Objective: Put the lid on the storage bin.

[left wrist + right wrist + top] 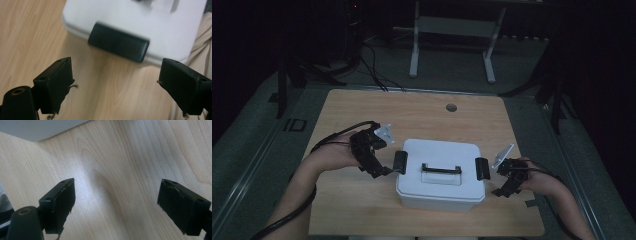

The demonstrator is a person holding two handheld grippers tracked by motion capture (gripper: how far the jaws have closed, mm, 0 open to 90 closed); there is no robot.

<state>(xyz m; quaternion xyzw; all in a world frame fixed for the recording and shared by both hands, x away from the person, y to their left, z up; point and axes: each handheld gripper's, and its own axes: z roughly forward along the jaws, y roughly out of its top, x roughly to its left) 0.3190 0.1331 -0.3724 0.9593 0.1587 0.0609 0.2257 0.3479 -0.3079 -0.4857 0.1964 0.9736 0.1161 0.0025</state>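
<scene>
A white lidded box (441, 175) stands on the wooden table (412, 115), near its front edge. It has a black carry handle (441, 169) on top and a black latch on each short side, left latch (399, 162) and right latch (482, 168). My left gripper (383, 171) is open just left of the left latch. In the left gripper view that latch (118, 42) lies ahead of the spread jaws (116, 68), not touching them. My right gripper (502, 191) is open beside the box's right front corner, and in its own view (116, 186) it faces bare wood below the box corner (37, 130).
A round cable hole (451, 107) sits at the back of the table. Behind the table a white desk frame (451, 30) stands on the dark floor with cables (372, 65) trailing beside it. Beige cloth (203, 37) shows past the table's front edge.
</scene>
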